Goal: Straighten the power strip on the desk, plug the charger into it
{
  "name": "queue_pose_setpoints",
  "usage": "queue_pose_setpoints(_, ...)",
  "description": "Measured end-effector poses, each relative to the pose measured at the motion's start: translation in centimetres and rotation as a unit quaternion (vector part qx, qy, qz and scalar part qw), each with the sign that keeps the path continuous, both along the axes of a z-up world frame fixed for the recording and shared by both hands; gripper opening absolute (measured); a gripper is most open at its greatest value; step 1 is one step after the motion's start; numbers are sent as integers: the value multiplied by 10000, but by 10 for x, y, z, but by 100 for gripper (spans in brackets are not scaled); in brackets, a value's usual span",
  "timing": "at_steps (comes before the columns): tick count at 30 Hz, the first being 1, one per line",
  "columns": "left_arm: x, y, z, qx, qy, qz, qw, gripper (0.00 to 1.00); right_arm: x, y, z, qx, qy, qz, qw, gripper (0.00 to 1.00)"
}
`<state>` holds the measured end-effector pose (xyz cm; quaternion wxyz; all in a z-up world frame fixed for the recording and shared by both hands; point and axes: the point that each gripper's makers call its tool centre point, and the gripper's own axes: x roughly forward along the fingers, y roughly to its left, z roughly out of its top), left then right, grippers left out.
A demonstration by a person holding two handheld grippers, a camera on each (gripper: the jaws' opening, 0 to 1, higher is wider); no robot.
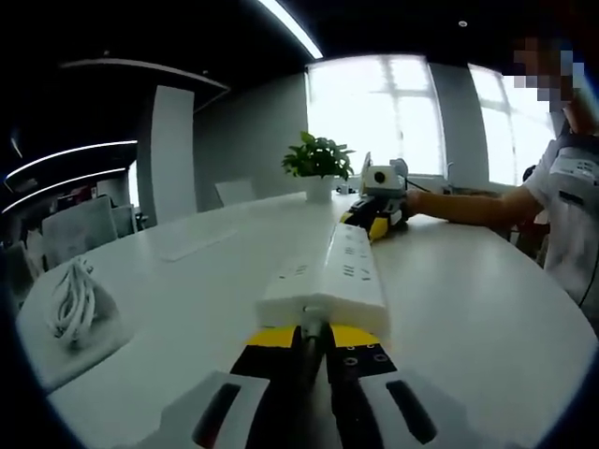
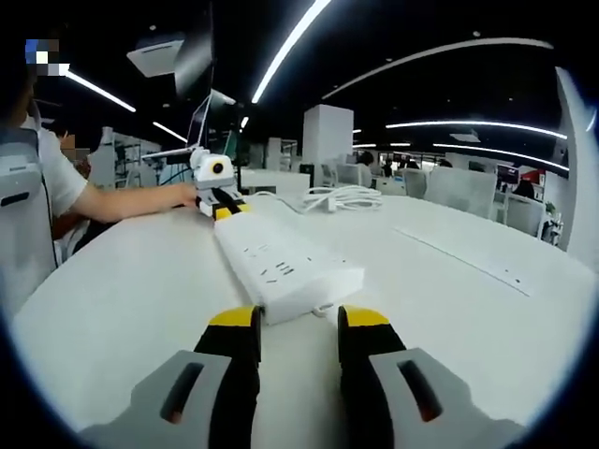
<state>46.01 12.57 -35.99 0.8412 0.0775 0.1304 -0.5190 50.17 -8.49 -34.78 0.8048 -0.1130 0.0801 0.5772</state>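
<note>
On the white desk (image 1: 468, 309), seen from the left gripper view, a long white power strip (image 1: 332, 276) lies flat and runs away from the camera toward a potted plant (image 1: 318, 164). The left gripper (image 1: 315, 339) has its yellow-tipped jaws drawn nearly together at the strip's near end — whether they pinch its cord stub there is hard to make out. At the strip's far end, just short of the plant, the right gripper (image 1: 374, 223) meets it, held by a person's bare forearm (image 1: 459, 206). Well to the left of the strip, a coiled white cable (image 1: 73, 297) rests on a pale pad; the charger itself cannot be picked out.

From the right gripper view, the power strip (image 2: 281, 257) shows rows of sockets on its top face. The right gripper (image 2: 297, 323) holds its jaws wide — one either side of the strip's near end, without touching. At the far end sits the left gripper (image 2: 225, 208). Beyond the strip lies a tangle of white cable (image 2: 342, 198).
</note>
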Motion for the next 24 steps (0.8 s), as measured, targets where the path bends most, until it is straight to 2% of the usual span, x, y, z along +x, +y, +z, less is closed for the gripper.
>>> queue_pose_setpoints(8,-2,0,-1,-14,-6,-5,10000,14,-2,-5,-1,-56,-86,22,9999,31)
queue_pose_setpoints(12,-2,1,-1,-29,10,-7,10000,14,0,-7,-1,62,22,52,10000,31)
queue_pose_setpoints(22,-2,1,-2,-74,93,-32,9999,13,16,-7,0,302,332,192,9988,31)
queue_pose_setpoints(24,-2,1,-3,-76,92,-32,9999,13,26,-12,3,361,247,-23,9990,28)
